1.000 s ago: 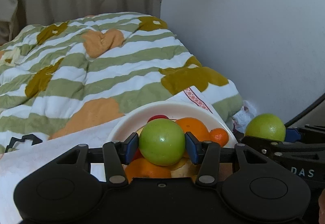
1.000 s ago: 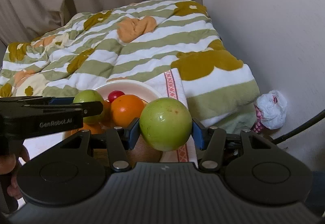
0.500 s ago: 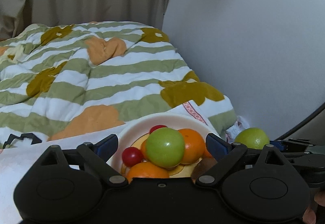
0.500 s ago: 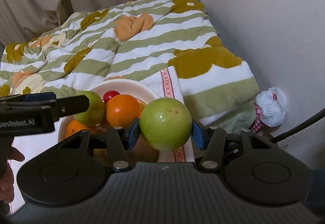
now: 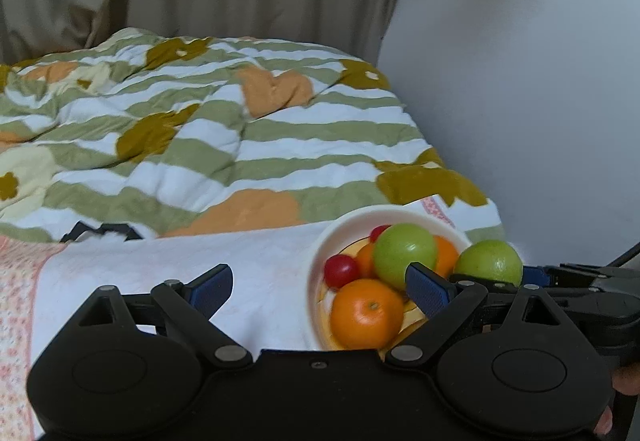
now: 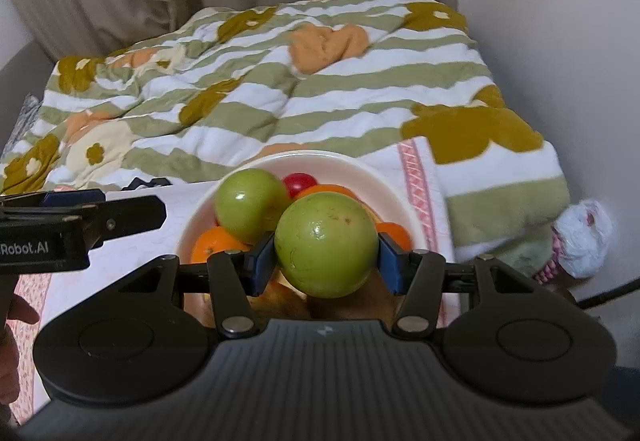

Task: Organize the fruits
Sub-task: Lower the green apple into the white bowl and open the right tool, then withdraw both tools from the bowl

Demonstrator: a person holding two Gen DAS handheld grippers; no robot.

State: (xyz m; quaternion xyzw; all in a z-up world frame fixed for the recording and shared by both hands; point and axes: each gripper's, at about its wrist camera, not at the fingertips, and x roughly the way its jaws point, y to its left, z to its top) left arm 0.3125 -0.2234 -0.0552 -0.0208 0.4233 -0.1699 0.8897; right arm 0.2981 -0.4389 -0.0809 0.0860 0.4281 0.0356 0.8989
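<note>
above bowl [image 6: 404,197], right gripper [image 6: 326,261] clamps round green apple [image 6: 326,245].

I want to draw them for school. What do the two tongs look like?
Both tongs are matte black plastic with two round bulges at the base, silver pivot screws, angled link arms and blue pads. The right one's body is ribbed grey. White lettering ending "Robot.AI" marks the left one's side. A black cable trails at the right.

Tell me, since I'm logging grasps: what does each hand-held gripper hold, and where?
Right hand-held gripper clamps a green apple by its opposite sides. Left hand-held gripper holds nothing.
</note>
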